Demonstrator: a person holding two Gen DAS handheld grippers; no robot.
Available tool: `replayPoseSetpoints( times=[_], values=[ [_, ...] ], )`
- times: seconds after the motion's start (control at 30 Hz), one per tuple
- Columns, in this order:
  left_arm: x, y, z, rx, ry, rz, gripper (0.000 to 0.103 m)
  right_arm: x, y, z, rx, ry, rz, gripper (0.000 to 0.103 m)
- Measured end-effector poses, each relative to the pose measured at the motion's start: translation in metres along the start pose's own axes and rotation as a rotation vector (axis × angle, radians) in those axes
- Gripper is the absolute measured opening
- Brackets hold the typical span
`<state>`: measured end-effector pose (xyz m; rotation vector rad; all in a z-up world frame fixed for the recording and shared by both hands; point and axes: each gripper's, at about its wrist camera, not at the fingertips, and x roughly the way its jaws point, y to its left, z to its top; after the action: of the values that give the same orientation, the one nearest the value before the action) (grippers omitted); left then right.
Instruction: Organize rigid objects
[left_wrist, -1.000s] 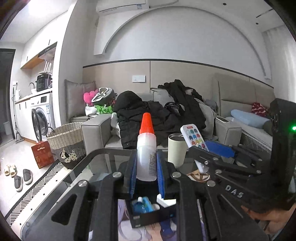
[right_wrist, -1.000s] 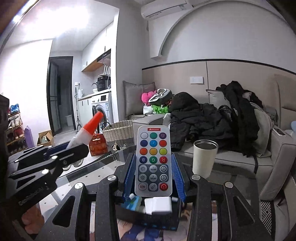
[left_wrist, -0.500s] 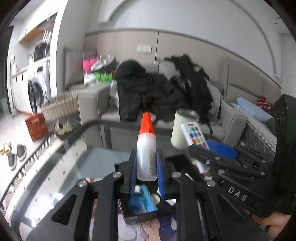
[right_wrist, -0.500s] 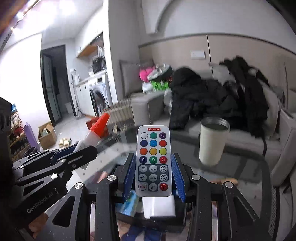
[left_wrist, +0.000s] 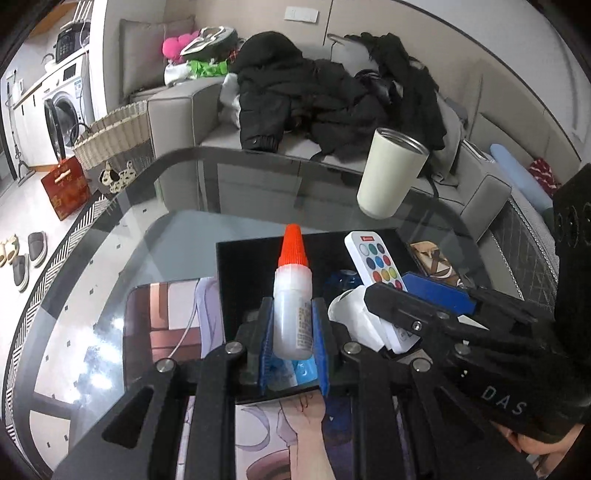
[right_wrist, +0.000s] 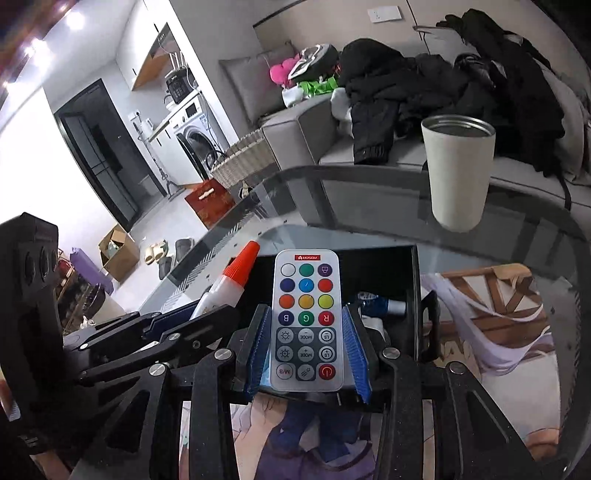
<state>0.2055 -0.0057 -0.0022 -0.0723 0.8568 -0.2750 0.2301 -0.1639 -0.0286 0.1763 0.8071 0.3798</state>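
Orange-capped and upright, the glue bottle (left_wrist: 292, 314) sits clamped between the blue pads of my left gripper (left_wrist: 291, 339), held just above the black box (left_wrist: 255, 258) on the glass table (left_wrist: 110, 266). My right gripper (right_wrist: 306, 350) has its fingers pressed against both long edges of the remote (right_wrist: 306, 321), face up, also hovering over that box. I judge the step in hand to be the drop-off: both items are gripped and carried to the container, neither yet released. Next I need to lower each one into a free patch of the box without the two rigs knocking together, since they crowd close side by side; then I spread the fingers and back straight out so nothing tips. The glue bottle is tall and narrow, so I expect it to topple if I let go while it stands on end; laying it down seems safer. As for contents, the box already holds a white rounded item (left_wrist: 351, 314) and something blue (right_wrist: 376, 304) near its far side, though my own grippers hide most of the interior and I cannot say what those are. A cream tumbler (right_wrist: 458, 173) stands well apart on the table's far edge, open-topped; I cannot tell from its dark interior whether anything is inside. Under the box lies a printed mat (right_wrist: 498, 332).
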Motion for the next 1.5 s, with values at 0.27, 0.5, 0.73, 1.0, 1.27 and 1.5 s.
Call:
replayPoseSetpoints(
  times=[0.27, 0.5, 0.73, 1.0, 1.27, 1.5],
  values=[
    [0.007, 0.007, -0.004, -0.014, 0.038, 0.020, 0.017, 0.009, 0.007, 0.000, -0.021, 0.037, -0.002, 0.039],
    [0.002, 0.012, -0.004, -0.025, 0.021, 0.022, 0.030, 0.010, 0.015, 0.001, -0.054, 0.048, -0.021, 0.040],
    [-0.009, 0.014, -0.004, -0.041, -0.018, 0.020, 0.043, 0.002, 0.014, 0.001, -0.046, 0.040, 0.002, 0.040],
    [-0.015, 0.013, -0.007, -0.033, -0.033, 0.015, 0.046, -0.013, 0.021, -0.001, -0.093, 0.012, -0.035, 0.040],
    [-0.019, 0.010, -0.012, -0.022, -0.029, 0.023, 0.047, -0.014, 0.020, -0.008, -0.111, 0.051, -0.104, 0.040],
    [-0.048, -0.002, -0.019, 0.018, -0.186, 0.117, 0.048, -0.031, 0.025, -0.014, -0.144, -0.024, -0.129, 0.040]
  ],
)
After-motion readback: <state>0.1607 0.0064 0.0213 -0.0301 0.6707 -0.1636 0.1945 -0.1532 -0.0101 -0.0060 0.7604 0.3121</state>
